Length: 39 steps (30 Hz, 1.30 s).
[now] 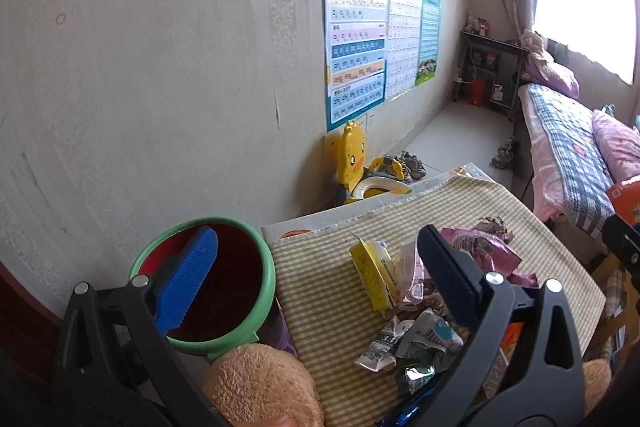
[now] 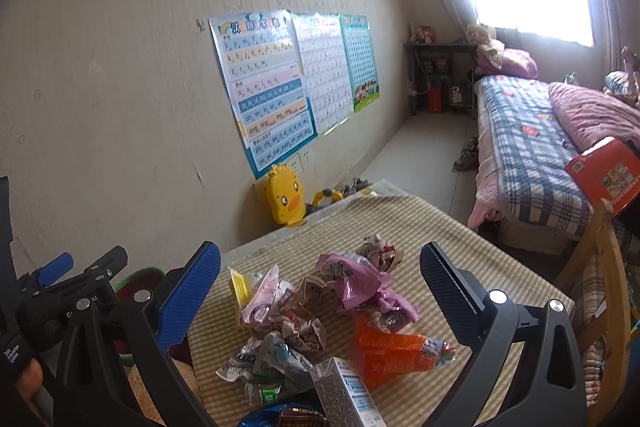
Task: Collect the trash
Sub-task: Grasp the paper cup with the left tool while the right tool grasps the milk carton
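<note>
The left claw [image 1: 318, 251] is spread wide and holds nothing. Its blue finger sits in the lower left of the left wrist view, over the mouth of a bin [image 1: 256, 259] with a green rim and a dark red inside. Its black finger sits lower right, over the trash pile [image 1: 416, 311] on the worktop [image 1: 320, 307], which has a striped yellow cloth. The bin stands just beside the worktop's left edge.

The right claw [image 2: 320, 265] is also spread wide and holds nothing. In the right wrist view the trash pile lies in the lower middle of the frame, between its two fingers but not touching them. The pile has a pink wrapper [image 2: 352, 279], an orange wrapper [image 2: 388, 351], a yellow packet [image 2: 240, 285] and a small gray carton [image 2: 344, 391]. A dark blue wrapper at the bottom edge is hard to make out.

A yellow duck toy [image 2: 286, 201] stands on the floor by the wall, behind the worktop.
</note>
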### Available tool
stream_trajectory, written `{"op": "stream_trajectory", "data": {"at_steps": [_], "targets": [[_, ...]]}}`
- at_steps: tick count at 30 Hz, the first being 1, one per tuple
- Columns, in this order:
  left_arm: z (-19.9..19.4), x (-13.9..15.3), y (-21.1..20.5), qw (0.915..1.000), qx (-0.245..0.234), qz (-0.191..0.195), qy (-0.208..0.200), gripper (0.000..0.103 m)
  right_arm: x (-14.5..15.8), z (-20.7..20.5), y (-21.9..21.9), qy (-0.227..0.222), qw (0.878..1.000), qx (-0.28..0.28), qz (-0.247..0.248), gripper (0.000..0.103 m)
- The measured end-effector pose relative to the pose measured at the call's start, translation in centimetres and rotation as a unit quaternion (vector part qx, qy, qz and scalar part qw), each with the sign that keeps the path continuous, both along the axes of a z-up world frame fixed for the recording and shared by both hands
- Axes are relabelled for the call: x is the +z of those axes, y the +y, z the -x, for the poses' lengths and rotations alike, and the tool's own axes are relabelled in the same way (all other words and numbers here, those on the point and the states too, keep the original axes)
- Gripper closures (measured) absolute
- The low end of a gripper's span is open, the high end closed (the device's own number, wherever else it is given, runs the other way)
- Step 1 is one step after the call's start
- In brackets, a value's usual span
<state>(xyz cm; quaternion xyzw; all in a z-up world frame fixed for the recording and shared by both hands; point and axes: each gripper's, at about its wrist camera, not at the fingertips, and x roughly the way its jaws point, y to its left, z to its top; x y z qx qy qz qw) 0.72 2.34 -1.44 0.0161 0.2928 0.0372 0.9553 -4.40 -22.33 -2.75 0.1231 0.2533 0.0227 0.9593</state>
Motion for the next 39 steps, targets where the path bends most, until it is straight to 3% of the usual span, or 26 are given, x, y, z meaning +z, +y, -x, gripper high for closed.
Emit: {"op": "stream_trajectory", "data": {"at_steps": [4,9,11,13,15,19,24,27,31,36,39], "targets": [[-0.6,-2.3,-0.7,0.9976,-0.045,-0.018,0.049,0.005,-2.8,-0.2,-0.5,0.047,0.999,0.013,0.017,0.007],[-1.3,-7.4,-1.6,0.9889,-0.091,-0.010,0.117,0.005,-7.6,0.0,-1.1,0.125,0.992,0.030,0.022,0.007],[-1.9,-9.8,-2.1,0.9818,-0.113,-0.018,0.151,0.010,-9.0,0.1,-1.1,0.144,0.989,0.037,0.018,0.007],[-2.7,-12.3,-2.8,0.9718,-0.134,-0.022,0.193,0.028,-9.9,0.1,-1.0,0.156,0.987,0.044,0.016,0.007],[-3.4,-13.9,-3.3,0.9646,-0.143,-0.018,0.220,0.036,-10.7,-0.2,-0.9,0.168,0.984,0.053,0.010,0.011],[-4.8,-16.5,-4.2,0.9512,-0.157,-0.003,0.266,0.038,-12.6,-0.8,-0.3,0.205,0.975,0.083,-0.004,0.022],[-5.6,-18.6,-5.3,0.9415,-0.169,-0.002,0.292,0.038,-14.3,-1.3,0.2,0.238,0.966,0.097,-0.012,0.023],[-5.6,-19.1,-5.1,0.9357,-0.173,0.025,0.307,0.063,-15.3,-1.7,0.3,0.253,0.963,0.097,-0.009,0.023],[-5.3,-18.9,-5.1,0.9368,-0.174,0.028,0.302,0.065,-16.7,-2.1,-0.1,0.277,0.957,0.090,-0.013,0.023],[-4.2,-17.0,-4.2,0.9449,-0.175,0.028,0.275,0.065,-18.2,-2.6,0.3,0.298,0.949,0.098,-0.022,0.025],[-3.4,-15.4,-3.6,0.9516,-0.171,0.029,0.254,0.065,-18.0,-2.5,0.6,0.291,0.948,0.121,-0.048,0.051]]}}
